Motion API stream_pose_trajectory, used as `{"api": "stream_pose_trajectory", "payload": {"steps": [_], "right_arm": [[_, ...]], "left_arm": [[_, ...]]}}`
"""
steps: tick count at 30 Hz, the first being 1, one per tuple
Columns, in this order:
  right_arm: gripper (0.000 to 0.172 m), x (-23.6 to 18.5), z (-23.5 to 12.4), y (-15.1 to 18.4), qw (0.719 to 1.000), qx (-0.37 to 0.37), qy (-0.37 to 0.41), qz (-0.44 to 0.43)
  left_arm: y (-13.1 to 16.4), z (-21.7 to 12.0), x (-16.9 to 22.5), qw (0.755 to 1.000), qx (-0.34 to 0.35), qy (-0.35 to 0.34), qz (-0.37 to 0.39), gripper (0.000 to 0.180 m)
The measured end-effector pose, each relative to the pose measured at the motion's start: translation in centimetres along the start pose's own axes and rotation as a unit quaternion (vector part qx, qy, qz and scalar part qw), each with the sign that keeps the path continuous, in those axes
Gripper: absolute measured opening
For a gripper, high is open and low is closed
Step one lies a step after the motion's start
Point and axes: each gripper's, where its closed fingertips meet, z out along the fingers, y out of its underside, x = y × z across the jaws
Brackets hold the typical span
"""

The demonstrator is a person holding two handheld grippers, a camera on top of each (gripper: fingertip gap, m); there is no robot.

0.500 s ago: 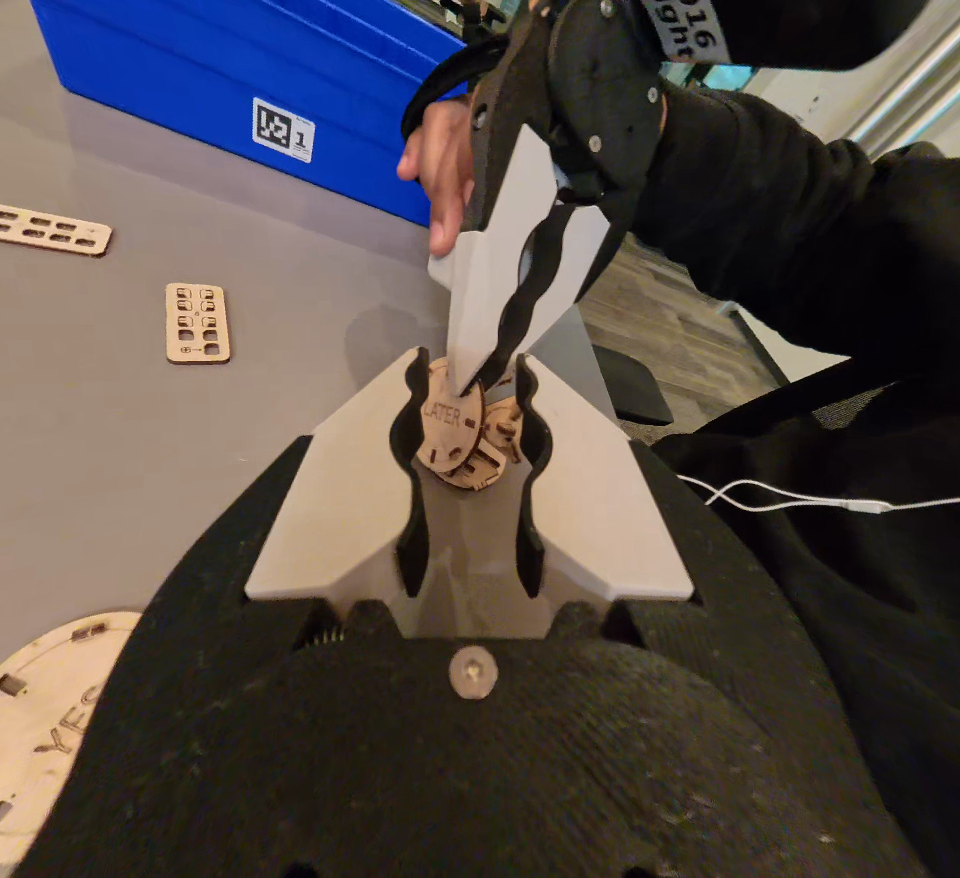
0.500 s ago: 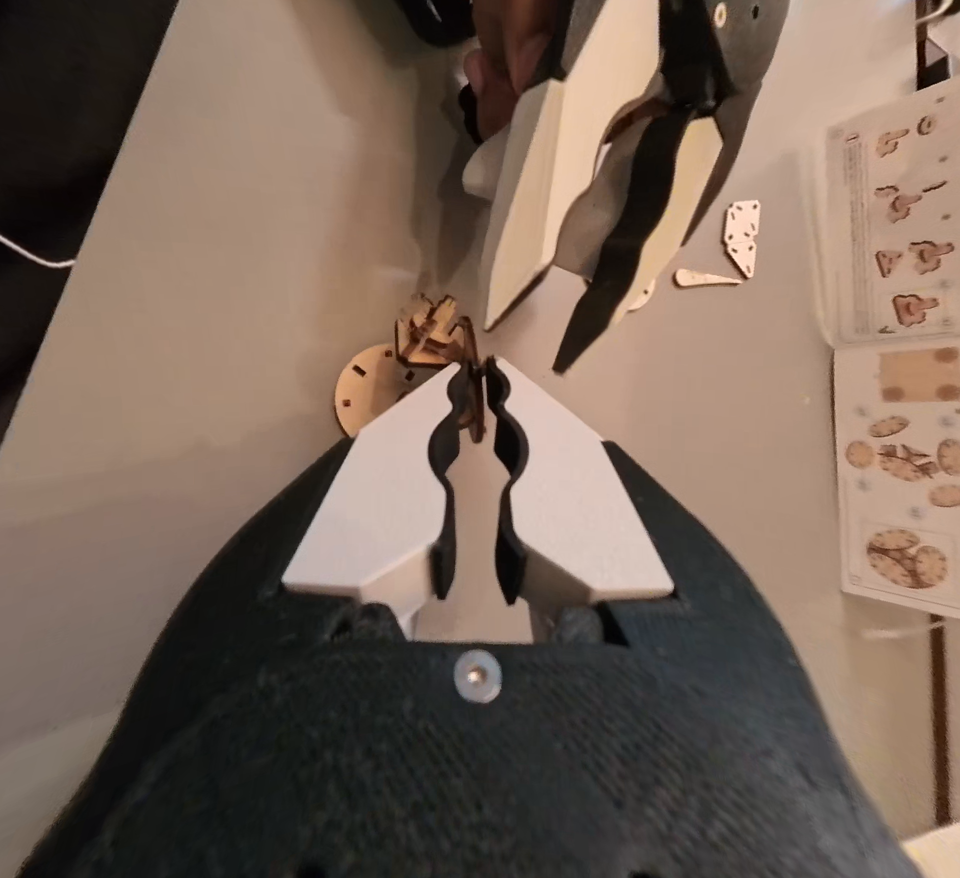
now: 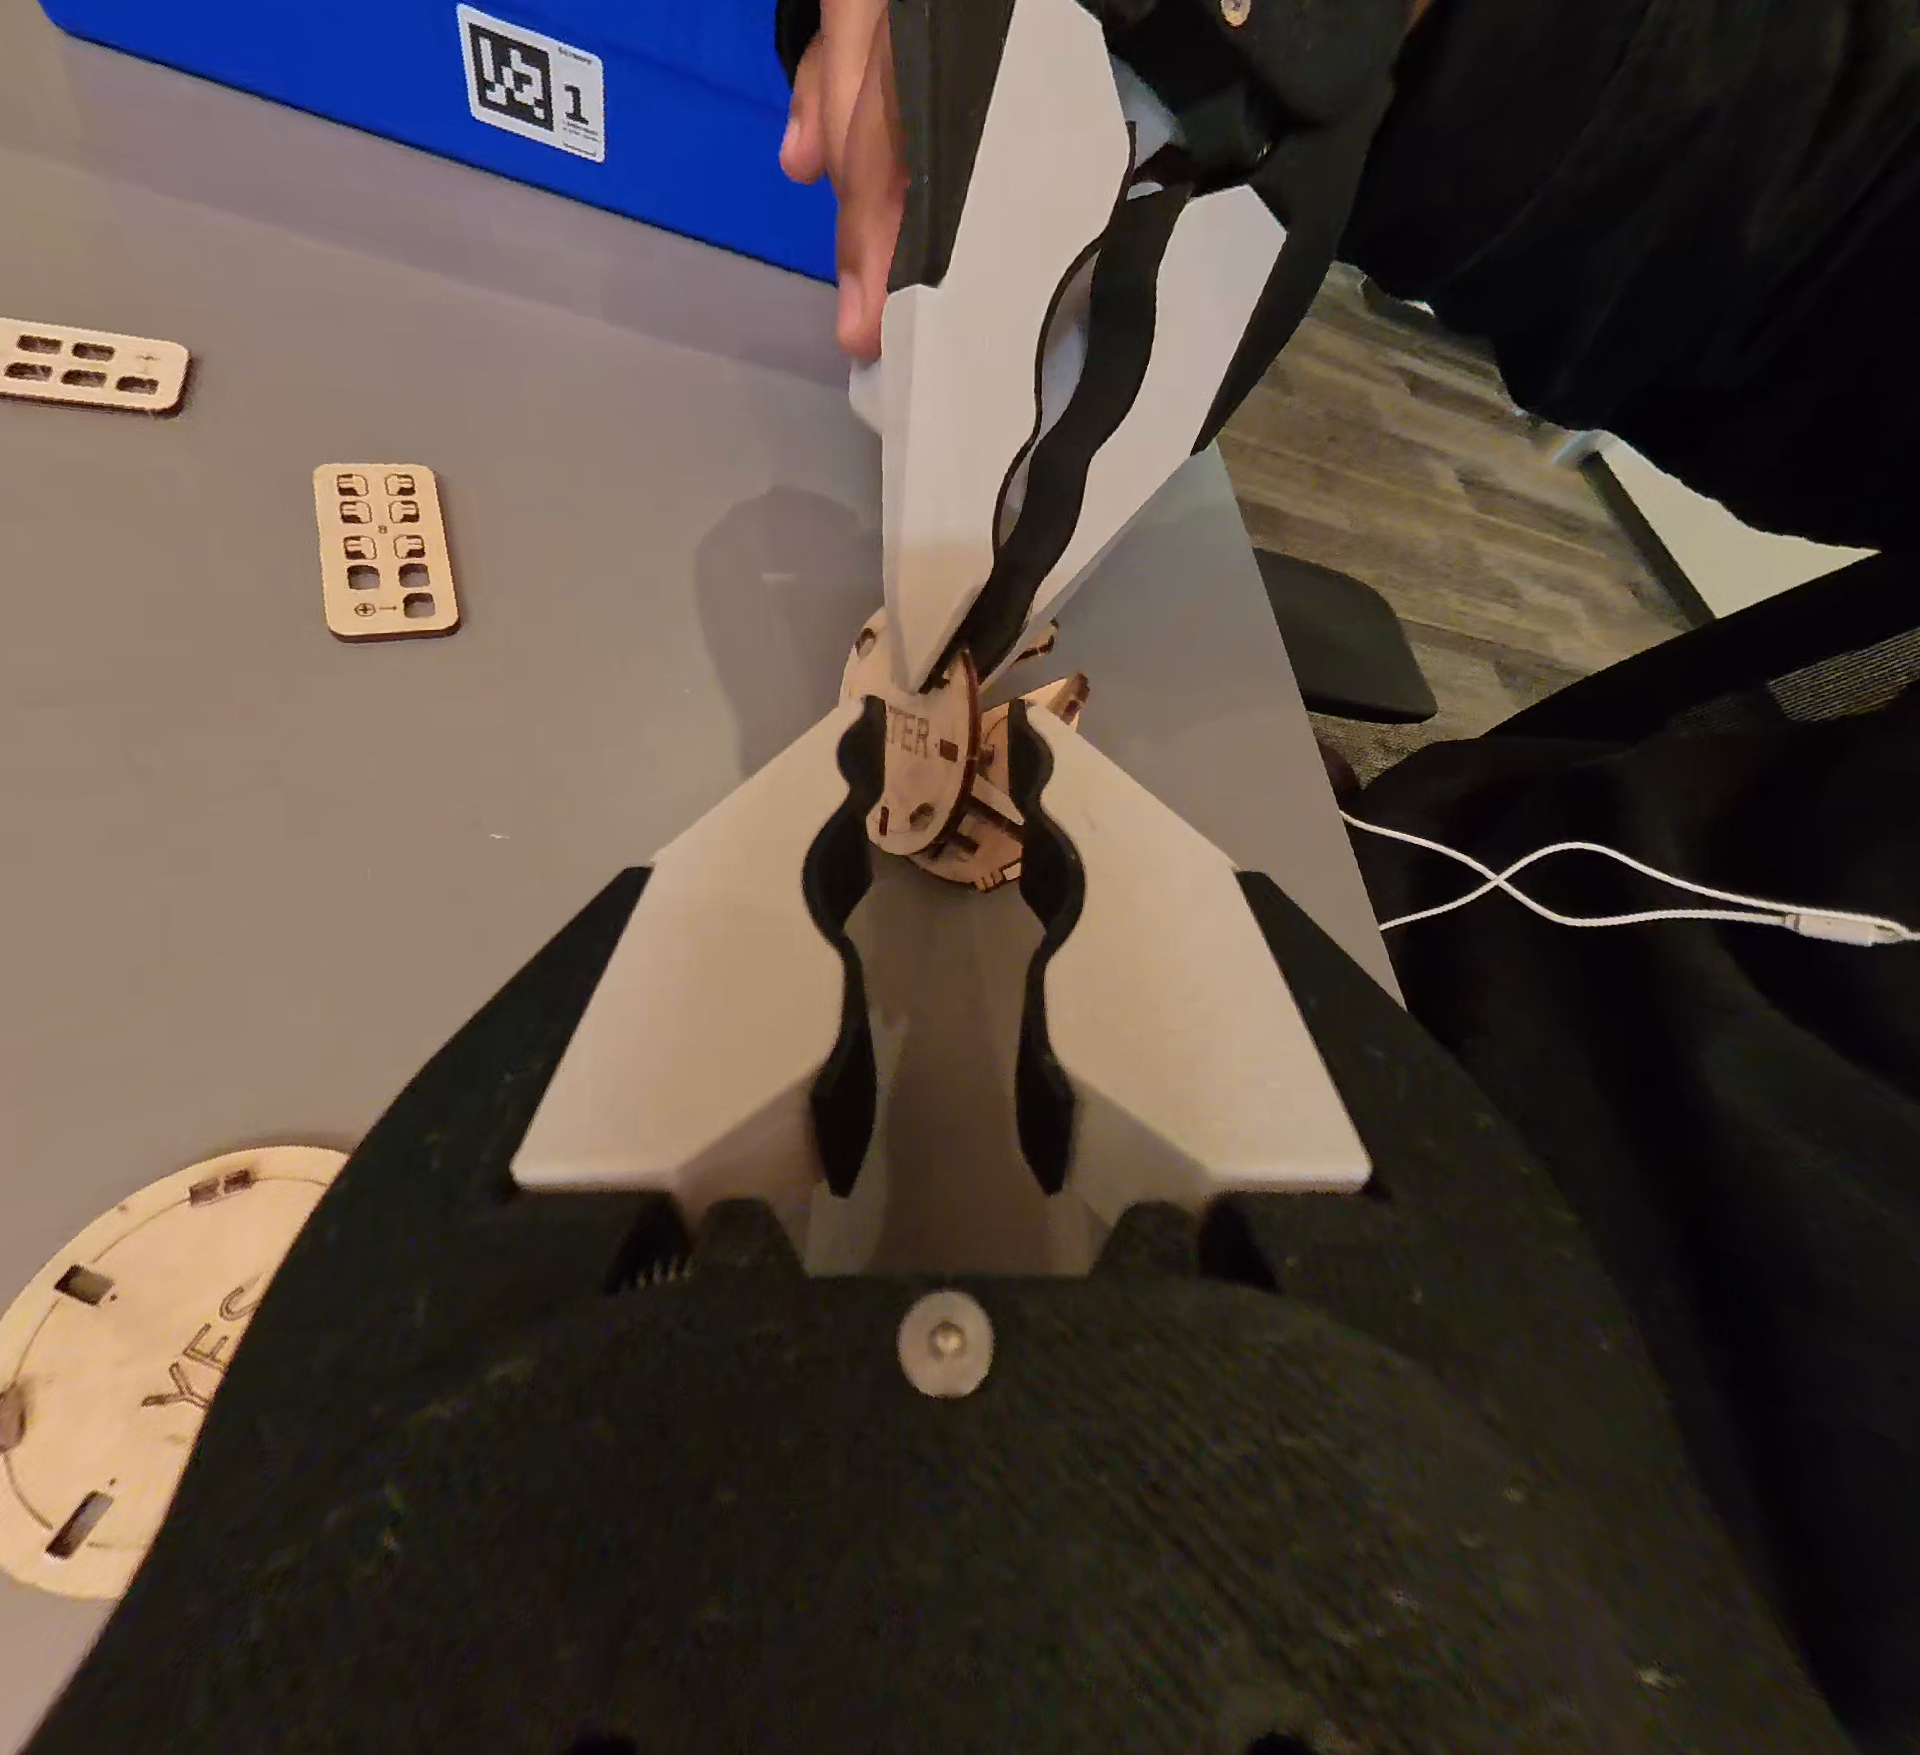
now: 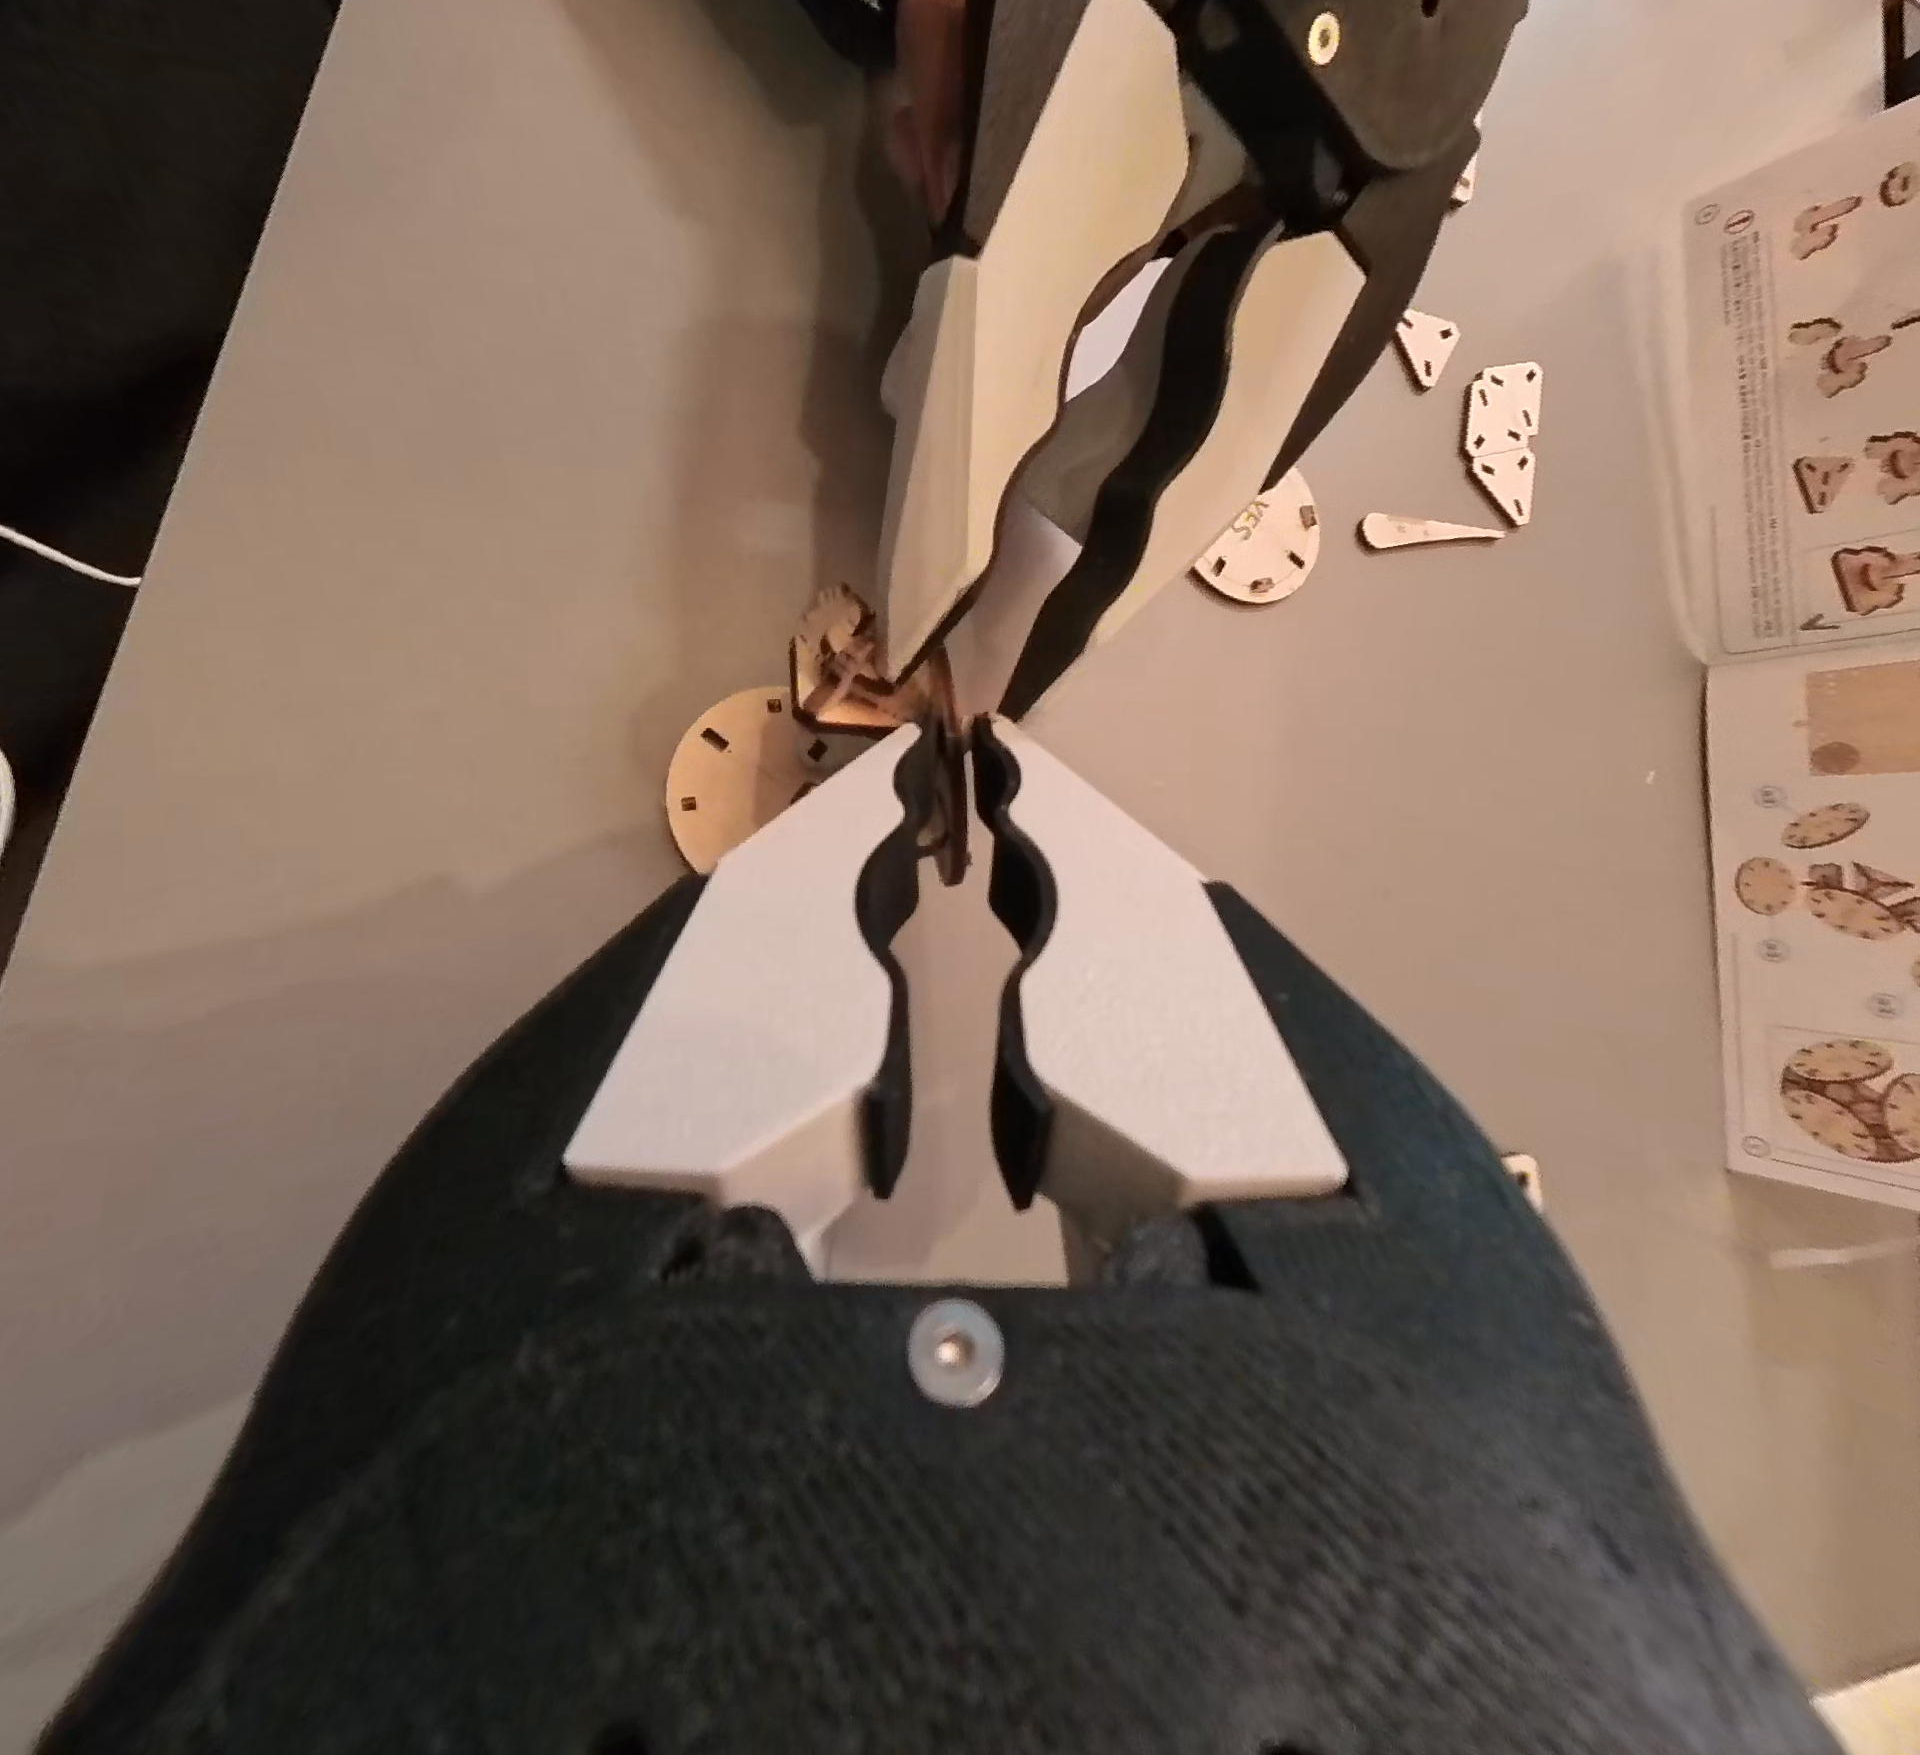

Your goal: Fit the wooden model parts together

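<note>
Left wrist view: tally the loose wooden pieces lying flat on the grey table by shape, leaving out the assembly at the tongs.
Rectangular punched cards: 2
Round disc: 1
Total: 3

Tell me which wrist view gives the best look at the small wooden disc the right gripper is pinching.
The left wrist view: the small wooden disc shows its flat face, with the right gripper pinching its top edge. The right wrist view shows the disc only edge-on, a thin dark strip between that gripper's pads.
</note>
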Motion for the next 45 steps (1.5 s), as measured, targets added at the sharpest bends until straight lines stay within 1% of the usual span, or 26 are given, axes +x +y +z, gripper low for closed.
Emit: {"api": "stream_pose_trajectory", "payload": {"steps": [3,7,15,18,20,23,26,29,33,36,40,42,43,45], "right_arm": [[0.005,0.0,0.0,0.1,1.0,0.006,-0.003,0.009],[0.004,0.1,0.0,0.1,1.0,0.015,-0.011,0.024],[0.004,0.0,0.1,0.1,0.999,0.021,-0.024,0.044],[0.004,0.0,0.1,0.1,0.999,0.018,-0.022,0.041],[0.004,0.1,0.1,0.1,0.999,0.017,-0.02,0.041],[0.004,0.0,0.1,0.1,0.999,0.019,-0.017,0.042],[0.004,0.0,0.1,0.1,0.999,0.02,-0.015,0.043],[0.004,0.1,0.1,0.1,0.999,0.017,-0.012,0.042],[0.005,0.2,0.4,0.1,0.999,0.01,-0.005,0.036],[0.006,0.3,0.4,0.2,0.999,0.003,-0.005,0.035],[0.006,0.3,0.4,0.3,0.999,-0.003,-0.003,0.034],[0.006,0.4,0.4,0.3,1.0,-0.01,0.003,0.02],[0.01,0.7,0.4,0.3,1.0,-0.015,0.016,0.009],[0.035,1.9,0.0,0.3,0.997,-0.021,0.068,0.007]], "left_arm": [[0.0,0.1,0.1,1.0,0.0,0.006,-0.002,0.017],[-0.1,0.1,0.2,1.0,0.007,0.014,-0.015,0.004],[0.0,-0.2,0.1,1.0,-0.003,0.003,-0.004,0.007],[0.0,-0.7,0.3,1.0,-0.007,0.003,0.014,0.007],[0.0,-1.2,-0.1,1.0,-0.008,-0.011,0.024,0.005],[0.7,-1.4,-0.6,0.998,-0.023,-0.027,0.042,0.009],[2.2,-0.5,-0.4,0.997,-0.057,-0.021,0.057,0.013],[3.1,0.4,-0.7,0.992,-0.085,-0.045,0.085,0.013],[1.8,0.4,-0.7,0.991,-0.047,-0.064,0.107,0.011],[1.9,0.5,-0.6,0.991,-0.049,-0.062,0.108,0.006],[1.8,0.5,-0.7,0.989,-0.049,-0.074,0.118,0.005],[1.8,0.5,-0.7,0.988,-0.051,-0.079,0.119,0.005],[1.8,0.5,-0.7,0.988,-0.052,-0.081,0.12,0.005],[1.8,0.5,-0.7,0.987,-0.054,-0.085,0.122,0.005]]}}
